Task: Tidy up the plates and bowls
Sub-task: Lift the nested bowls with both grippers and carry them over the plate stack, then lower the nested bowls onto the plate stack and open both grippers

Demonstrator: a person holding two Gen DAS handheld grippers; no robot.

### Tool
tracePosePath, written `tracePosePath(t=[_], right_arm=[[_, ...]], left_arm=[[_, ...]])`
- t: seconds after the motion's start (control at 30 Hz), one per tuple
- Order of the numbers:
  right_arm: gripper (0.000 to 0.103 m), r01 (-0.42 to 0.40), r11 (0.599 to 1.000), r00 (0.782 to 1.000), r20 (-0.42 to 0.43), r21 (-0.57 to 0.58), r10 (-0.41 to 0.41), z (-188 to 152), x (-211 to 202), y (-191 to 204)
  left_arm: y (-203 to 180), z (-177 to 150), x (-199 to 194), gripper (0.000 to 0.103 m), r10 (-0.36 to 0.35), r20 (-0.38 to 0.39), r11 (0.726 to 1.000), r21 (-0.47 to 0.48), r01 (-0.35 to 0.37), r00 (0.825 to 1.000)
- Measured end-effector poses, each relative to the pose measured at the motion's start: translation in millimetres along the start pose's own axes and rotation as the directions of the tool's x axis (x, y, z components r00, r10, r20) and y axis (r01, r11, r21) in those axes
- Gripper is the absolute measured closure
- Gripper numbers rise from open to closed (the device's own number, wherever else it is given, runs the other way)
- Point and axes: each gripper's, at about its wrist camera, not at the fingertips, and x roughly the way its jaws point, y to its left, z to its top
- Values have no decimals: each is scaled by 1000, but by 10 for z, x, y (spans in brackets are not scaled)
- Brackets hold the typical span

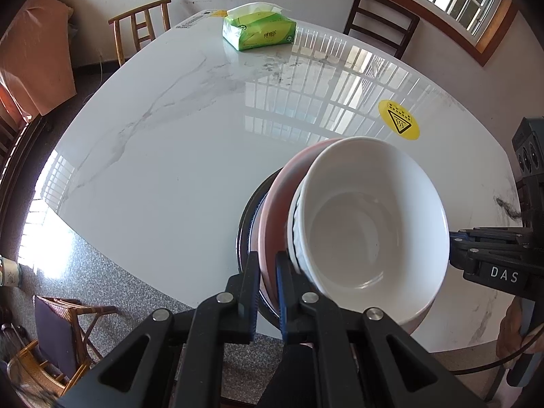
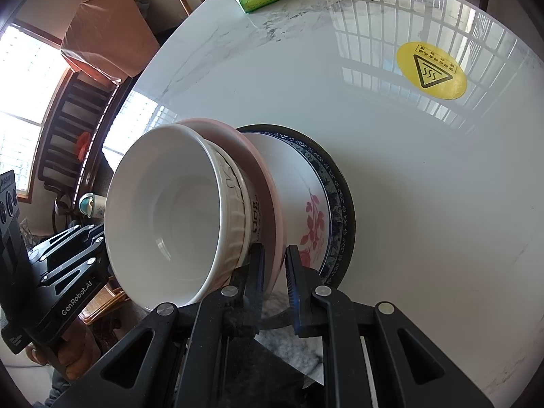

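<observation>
On the white marble surface [image 1: 163,142] stands one stack of dishes, close to the near edge. At the bottom is a dark-rimmed plate [image 2: 345,204]; on it lies a plate with a blue patterned border and red flowers [image 2: 314,217]. Above these sits a pink plate [image 1: 275,204], and on top is a white bowl [image 1: 370,224] with a ribbed outer wall, empty inside.

The left gripper [image 1: 267,268] comes at the stack from one side, and its jaws are clenched on the rim of the pink plate. The right gripper [image 2: 273,265] comes from the opposite side, and its jaws also grasp the rim of the pink plate, just under the white bowl. In each wrist view the other gripper shows at the far side of the bowl, with part of a hand [image 2: 73,357] behind it.

Farther back on the surface lies a green tissue pack [image 1: 260,30], well apart from the stack. A round yellow warning sticker [image 1: 399,119] is on the surface, near the stack. Wooden chairs [image 1: 142,27] stand around the table.
</observation>
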Motion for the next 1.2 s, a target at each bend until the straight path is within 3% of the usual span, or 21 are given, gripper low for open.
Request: tracePosePath(t=[0.43,0.93,1.2], right_arm=[[88,-12,1000,999,44,-8,13,-39,-5,-47],[87,11,999,993,120,-43,-6,-19,-5,4],[81,14,999,987,160,-36,-8,-42,-20,-62]], left_arm=[[-74,-97,-45,96,45,92,999,26,-48,995],[-8,-157,-3,95,42,162,999,16,-45,986],[-9,-221,-25,92,41,236,999,21,-47,971]])
